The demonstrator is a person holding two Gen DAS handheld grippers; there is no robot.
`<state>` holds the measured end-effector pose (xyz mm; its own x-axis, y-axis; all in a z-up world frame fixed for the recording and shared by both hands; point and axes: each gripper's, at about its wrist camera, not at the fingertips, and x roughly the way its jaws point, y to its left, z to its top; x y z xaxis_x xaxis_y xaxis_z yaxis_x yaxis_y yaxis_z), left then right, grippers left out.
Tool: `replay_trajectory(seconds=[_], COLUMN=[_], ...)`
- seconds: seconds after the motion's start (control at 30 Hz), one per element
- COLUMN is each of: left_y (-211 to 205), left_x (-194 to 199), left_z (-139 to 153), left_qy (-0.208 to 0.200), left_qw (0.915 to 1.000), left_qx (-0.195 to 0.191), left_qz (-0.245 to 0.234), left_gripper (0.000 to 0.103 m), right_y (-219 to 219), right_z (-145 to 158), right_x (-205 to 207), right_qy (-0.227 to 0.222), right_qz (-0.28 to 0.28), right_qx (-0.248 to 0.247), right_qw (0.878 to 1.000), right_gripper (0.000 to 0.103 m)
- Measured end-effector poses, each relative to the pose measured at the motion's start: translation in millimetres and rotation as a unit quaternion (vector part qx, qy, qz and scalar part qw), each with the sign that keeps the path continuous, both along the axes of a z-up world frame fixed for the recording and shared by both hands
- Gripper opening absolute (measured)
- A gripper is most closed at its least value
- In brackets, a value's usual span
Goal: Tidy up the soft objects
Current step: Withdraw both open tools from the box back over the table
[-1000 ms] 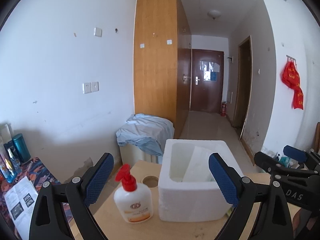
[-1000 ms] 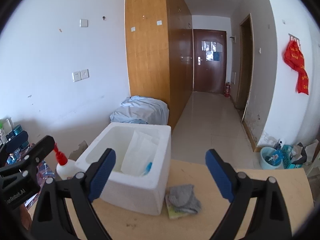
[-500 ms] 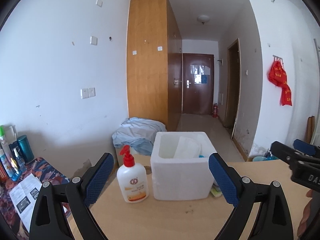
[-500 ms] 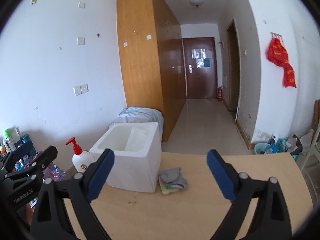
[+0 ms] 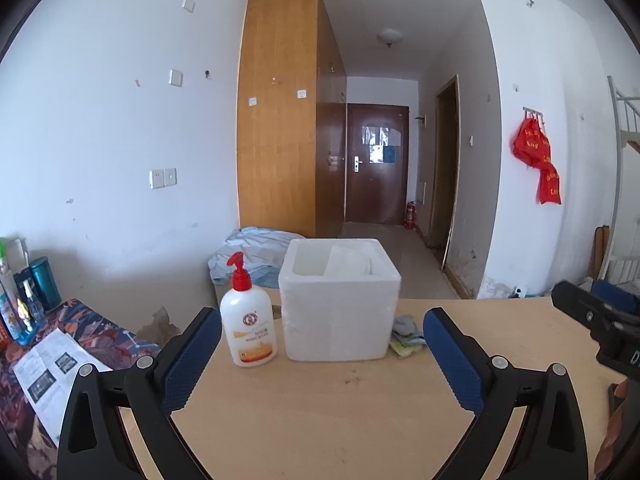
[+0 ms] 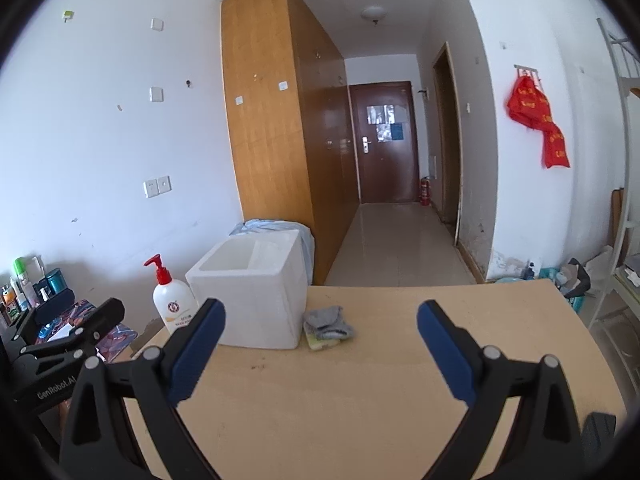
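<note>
Now both grippers sit farther back from the table's far end than a second ago: the left gripper [image 5: 322, 352] has its blue-padded fingers [image 5: 192, 354] spread wide with nothing between them, and the right gripper [image 6: 320, 346] is likewise spread and empty, where earlier each was close over the white foam box [image 5: 340, 300] and looked down into it. From this lower, more distant stance the box shows mostly its front wall, and more of the bare wooden table [image 5: 340, 420] lies in front of the fingers. Only the left wrist view shows the white sheet leaning inside the box, and it catches just an edge of the grey cloth [image 5: 404, 326] peeking out beside the box's right wall; the right wrist view shows that cloth [image 6: 328, 322] whole, a crumpled grey piece resting on a pale yellow-green cloth [image 6: 320, 343], both on the table just beside the box. A white pump bottle [image 5: 248, 320] with a red top stands upright just left of the box. Each view also catches the other gripper at its edge.
</note>
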<state>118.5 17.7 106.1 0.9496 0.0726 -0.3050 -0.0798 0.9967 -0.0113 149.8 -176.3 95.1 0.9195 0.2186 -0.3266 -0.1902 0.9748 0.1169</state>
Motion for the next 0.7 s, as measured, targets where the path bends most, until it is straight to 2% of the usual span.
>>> replay_trajectory(seconds=[0.33, 0.7], left_y=[-16.0, -31.0], left_x=[-46.4, -58.3], left_z=[-15.0, -24.6], left_qy=[-0.012, -0.011], left_qw=[0.9995, 0.9987], left_qx=[-0.003, 0.001], left_qz=[-0.029, -0.051], left_gripper=[0.101, 0.101], right_y=[-22.7, -23.4], right_z=[-14.4, -21.7], right_x=[-54.3, -61.4], right_qy=[-0.023, -0.018], right_qz=[-0.026, -0.039], right_qx=[0.041, 0.023], right_qw=[0.999, 0.999], right_gripper=[0.099, 0.099])
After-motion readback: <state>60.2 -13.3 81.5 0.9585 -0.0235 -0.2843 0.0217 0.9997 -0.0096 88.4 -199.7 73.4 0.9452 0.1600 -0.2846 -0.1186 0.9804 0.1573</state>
